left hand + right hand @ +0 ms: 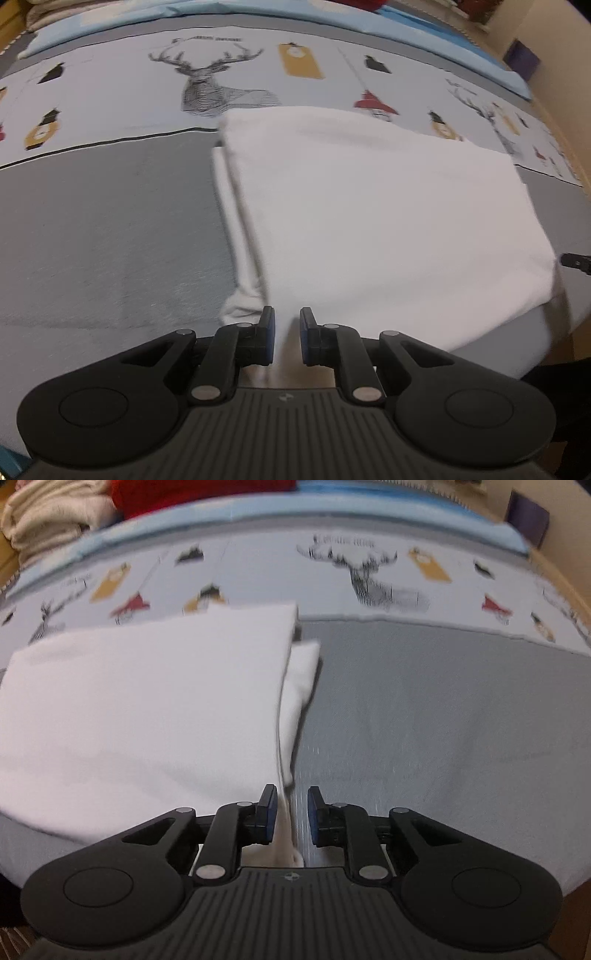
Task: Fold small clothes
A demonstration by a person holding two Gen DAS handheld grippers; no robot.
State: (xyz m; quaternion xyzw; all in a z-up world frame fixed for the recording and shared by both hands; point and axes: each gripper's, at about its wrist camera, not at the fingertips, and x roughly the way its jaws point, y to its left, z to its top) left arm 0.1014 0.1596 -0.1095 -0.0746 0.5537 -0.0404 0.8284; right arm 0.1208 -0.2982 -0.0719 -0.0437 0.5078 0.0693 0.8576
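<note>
Cloth (369, 221), white and folded, lies on the bed (110, 229). Left hand-held gripper (287, 336) and right hand-held gripper (291, 816) stand slightly spread, pinching nothing; dragging an edge could undo the fold.

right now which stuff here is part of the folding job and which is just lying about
Part of the job:
- white garment, lying partly folded
- left hand-held gripper
- right hand-held gripper

Just lying about:
- deer-print bedspread underneath
- cream fabric pile
- red fabric
</note>
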